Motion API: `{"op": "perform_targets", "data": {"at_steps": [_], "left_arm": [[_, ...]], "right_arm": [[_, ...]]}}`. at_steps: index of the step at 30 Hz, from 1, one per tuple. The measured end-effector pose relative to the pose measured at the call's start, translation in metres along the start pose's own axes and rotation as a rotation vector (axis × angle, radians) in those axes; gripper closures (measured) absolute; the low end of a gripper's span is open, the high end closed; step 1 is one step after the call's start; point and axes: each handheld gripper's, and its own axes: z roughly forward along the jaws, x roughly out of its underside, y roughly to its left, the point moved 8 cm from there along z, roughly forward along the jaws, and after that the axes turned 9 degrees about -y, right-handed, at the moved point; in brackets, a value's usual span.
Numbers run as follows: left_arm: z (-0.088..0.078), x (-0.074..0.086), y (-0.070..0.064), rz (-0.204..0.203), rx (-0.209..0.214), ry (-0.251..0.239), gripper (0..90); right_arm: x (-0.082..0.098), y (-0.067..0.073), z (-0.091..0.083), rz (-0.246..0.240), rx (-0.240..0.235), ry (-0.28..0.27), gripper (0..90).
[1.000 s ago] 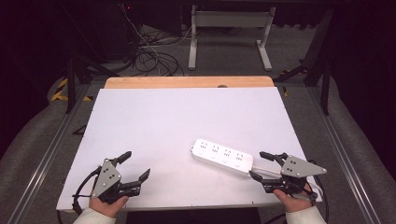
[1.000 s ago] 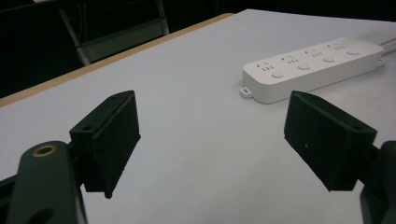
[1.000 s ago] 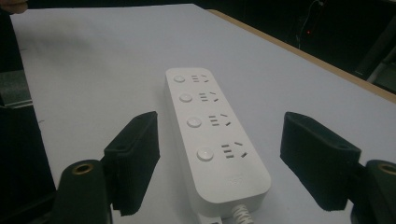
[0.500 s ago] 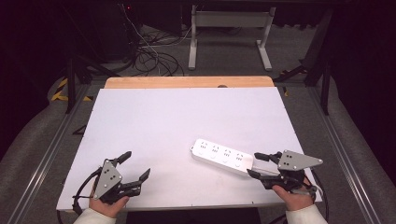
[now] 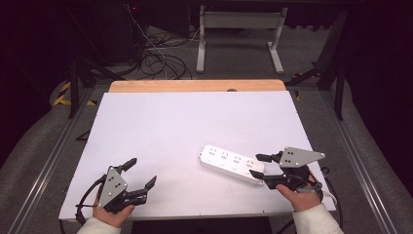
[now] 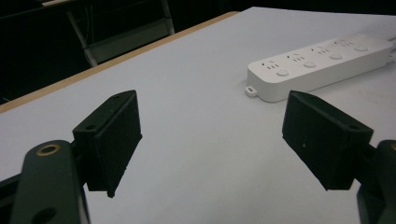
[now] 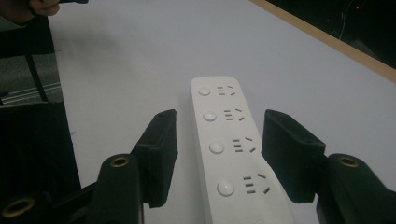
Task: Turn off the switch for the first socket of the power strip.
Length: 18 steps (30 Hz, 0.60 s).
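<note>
Right gripper (image 5: 256, 165) advanced, jaws closing astride white power strip (image 5: 230, 163), not touching; left gripper (image 5: 141, 171) open; white bench (image 5: 185, 122), dark room.

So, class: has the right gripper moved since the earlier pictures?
Yes. The right gripper has crept left along the long white plastic power strip, its jaws closing around the strip's end.

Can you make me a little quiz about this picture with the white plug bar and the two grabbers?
1. True or false: the right gripper has its jaws on either side of the power strip.
2. How many round buttons does the power strip have?
3. Which gripper is far from the strip: A) left gripper, B) right gripper?

Key: 1. True; there are gaps, so the pads are not pressing yet. 2. Four. 3. A; it is open over the bare table.
</note>
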Motion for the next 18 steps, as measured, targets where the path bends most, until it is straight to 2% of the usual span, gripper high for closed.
{"op": "perform_targets", "data": {"at_steps": [7,12,14,16,17,18], "left_arm": [[-0.001,0.0,0.0,0.0,0.002,0.0,19.9],[-0.001,0.0,0.0,0.002,0.003,0.0,19.9],[-0.001,-0.001,0.001,0.011,-0.006,-0.003,19.9],[-0.001,-0.001,0.001,0.001,-0.009,-0.007,19.9],[-0.001,-0.001,0.001,0.0,-0.01,-0.006,19.8],[-0.002,-0.001,0.001,0.001,-0.011,-0.007,19.8]], "right_arm": [[-0.014,0.005,0.015,-0.031,-0.023,0.021,45.9],[-0.017,0.006,0.02,-0.028,-0.033,0.021,46.6],[-0.017,0.007,0.021,-0.025,-0.041,0.028,50.5],[-0.019,0.009,0.023,-0.012,-0.074,0.033,55.4],[-0.021,0.012,0.024,0.005,-0.118,0.057,59.9],[-0.021,0.012,0.024,0.005,-0.118,0.057,59.9]]}}
